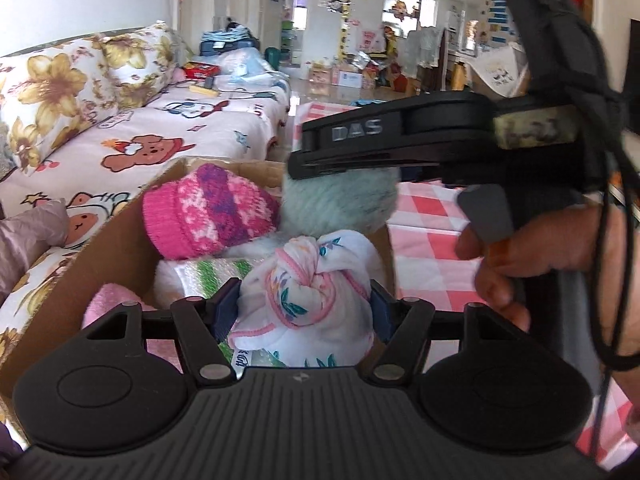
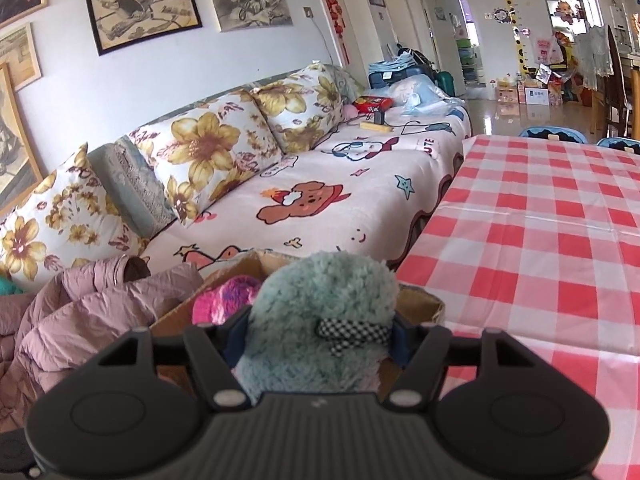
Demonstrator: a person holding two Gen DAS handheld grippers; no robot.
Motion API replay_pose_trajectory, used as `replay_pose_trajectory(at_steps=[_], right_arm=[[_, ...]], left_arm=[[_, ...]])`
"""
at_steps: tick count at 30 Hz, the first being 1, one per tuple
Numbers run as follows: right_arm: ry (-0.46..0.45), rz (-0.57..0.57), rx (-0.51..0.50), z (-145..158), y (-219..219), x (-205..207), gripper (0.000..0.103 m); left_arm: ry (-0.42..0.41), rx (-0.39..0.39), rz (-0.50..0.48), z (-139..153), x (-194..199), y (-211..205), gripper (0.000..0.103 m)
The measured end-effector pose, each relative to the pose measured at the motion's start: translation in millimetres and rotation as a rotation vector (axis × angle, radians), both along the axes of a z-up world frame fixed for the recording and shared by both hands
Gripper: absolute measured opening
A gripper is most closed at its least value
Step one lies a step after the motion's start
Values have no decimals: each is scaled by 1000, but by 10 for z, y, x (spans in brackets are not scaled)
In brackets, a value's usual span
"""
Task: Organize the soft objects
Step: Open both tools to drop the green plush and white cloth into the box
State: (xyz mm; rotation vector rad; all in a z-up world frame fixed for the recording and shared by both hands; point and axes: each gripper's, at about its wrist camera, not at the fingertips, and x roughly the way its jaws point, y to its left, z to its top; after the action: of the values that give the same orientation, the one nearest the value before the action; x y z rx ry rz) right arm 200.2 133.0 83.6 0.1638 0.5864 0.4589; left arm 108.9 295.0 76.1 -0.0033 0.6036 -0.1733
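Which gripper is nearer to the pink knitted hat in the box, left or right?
Left. The left gripper, around the white knotted cloth, is beside the pink knitted hat. The right gripper, around the teal plush, sits slightly farther.

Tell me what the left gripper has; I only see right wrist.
Observer: The left gripper has a knotted white bundle between its pads, at the near end of the box.
Operator: Anything under that pink thing?
Observer: It is a knit hat, and a white-green pack lies beneath it.
Operator: Where's my plush relative to the box?
Observer: The plush is under the right gripper at the box's far end, right of the hat.
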Motion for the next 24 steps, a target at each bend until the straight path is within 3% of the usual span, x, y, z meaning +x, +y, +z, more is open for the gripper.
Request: replay_pose_trajectory(at_steps=[4, 6, 14, 24], right_arm=[[3, -31, 13, 4, -57, 24, 88], [-11, -45, 49, 46, -133, -7, 89], [-87, -162, 35, 211, -373, -240, 95], [-85, -273, -37, 227, -576, -617, 100]], left_arm=[[5, -22, -21, 5, -3, 27, 90], [-11, -34, -13, 37, -9, 75, 99], [-66, -74, 58, 168, -60, 265, 103], [-115, -17, 89, 231, -169, 321, 103]])
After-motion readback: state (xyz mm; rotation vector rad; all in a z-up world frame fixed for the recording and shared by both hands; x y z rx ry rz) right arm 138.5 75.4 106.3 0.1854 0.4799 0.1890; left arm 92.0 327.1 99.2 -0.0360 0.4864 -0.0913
